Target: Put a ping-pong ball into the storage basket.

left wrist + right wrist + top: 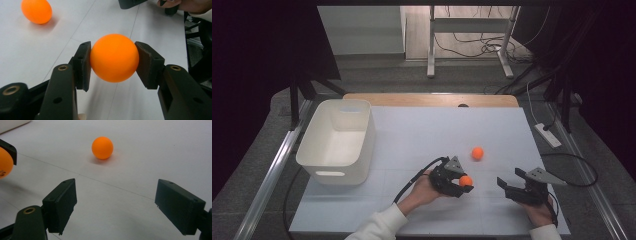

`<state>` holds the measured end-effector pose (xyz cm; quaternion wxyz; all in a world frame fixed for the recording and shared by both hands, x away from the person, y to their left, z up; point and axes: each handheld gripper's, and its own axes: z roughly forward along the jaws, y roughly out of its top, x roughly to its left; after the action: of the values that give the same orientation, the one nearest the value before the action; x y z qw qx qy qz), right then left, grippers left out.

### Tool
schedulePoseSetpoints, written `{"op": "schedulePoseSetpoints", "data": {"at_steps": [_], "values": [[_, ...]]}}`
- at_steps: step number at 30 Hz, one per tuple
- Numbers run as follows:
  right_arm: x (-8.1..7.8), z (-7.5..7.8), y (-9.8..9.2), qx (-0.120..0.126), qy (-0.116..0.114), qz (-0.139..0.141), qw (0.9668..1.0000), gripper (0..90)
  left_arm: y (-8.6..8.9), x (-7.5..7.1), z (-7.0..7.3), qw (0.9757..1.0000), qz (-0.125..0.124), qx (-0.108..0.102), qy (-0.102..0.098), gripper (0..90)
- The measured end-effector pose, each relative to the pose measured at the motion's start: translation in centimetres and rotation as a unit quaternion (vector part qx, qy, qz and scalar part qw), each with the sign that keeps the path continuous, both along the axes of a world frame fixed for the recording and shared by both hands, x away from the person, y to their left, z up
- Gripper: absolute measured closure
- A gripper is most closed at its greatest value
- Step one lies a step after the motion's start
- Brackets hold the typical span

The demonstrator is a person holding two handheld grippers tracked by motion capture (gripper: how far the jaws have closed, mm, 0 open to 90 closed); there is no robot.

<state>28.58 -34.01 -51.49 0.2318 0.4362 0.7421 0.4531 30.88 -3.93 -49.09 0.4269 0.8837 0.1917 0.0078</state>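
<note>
Orange ball (pixel 114 58) sits pinched between the two black pads of the left gripper (pixel 460 182), one pad pressed on each side of it at its widest part. In the left gripper view the ball hangs clear of the white table (pixel 422 135), with its shadow on the surface below the jaws. In the high view the same ball shows at the tip of that gripper, which the person's left hand (pixel 424 190) holds low over the near middle of the table, a white sleeve (pixel 379 225) trailing back to the bottom edge.

A second orange ball (pixel 477 153) lies loose on the table, just beyond the left gripper and a little to its right in the high view, apart from both sets of jaws. In the right gripper view this second ball rests ahead of the jaws, well past their tips and slightly left of the gap between them.

The right gripper (pixel 115 207) has its jaws spread wide with bare table between the pads. It is held by the right hand (pixel 539 212) near the table's front right, beside the left gripper and apart from it; the held ball shows at the left edge of the right gripper view.

A white bin (pixel 337 140) stands on the table's left side, well away from the left gripper on its far left.
</note>
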Motion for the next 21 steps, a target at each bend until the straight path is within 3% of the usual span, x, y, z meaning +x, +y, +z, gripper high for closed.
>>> {"op": "schedulePoseSetpoints", "data": {"at_steps": [21], "values": [[0.0, -0.1, 0.1, -0.006, -0.003, 0.003, 1.0, 17.7, 2.5, -0.2, 1.2, 0.9992, 0.024, -0.029, -0.01, 50.3]]}}
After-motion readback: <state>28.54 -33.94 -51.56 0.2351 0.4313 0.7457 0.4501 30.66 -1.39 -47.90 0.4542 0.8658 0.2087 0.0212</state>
